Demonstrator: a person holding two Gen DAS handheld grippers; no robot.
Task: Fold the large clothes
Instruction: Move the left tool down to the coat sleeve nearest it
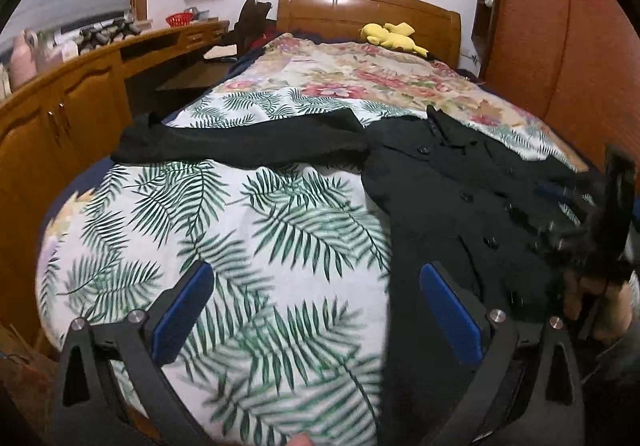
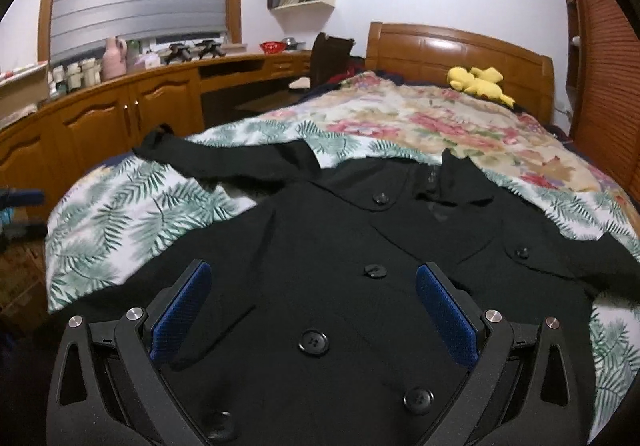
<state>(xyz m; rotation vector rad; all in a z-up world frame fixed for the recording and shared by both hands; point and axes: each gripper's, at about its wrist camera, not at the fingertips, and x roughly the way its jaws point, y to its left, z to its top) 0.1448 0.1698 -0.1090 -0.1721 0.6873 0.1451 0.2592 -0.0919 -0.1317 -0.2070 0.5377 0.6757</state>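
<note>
The black coat (image 2: 360,254) lay flat, buttons up, across the foot of the bed (image 1: 256,214), one sleeve (image 1: 240,144) stretched out toward the desk side. Both the left gripper (image 1: 316,306) and the right gripper (image 2: 312,310) hovered wide open, empty. To my eye, best pinch that sleeve near the cuff and draw it across the coat's front without dragging

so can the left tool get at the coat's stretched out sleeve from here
Probably yes: the left tool is open above bare bedspread, and nothing lies between it and the sleeve farther up the bed.
</note>
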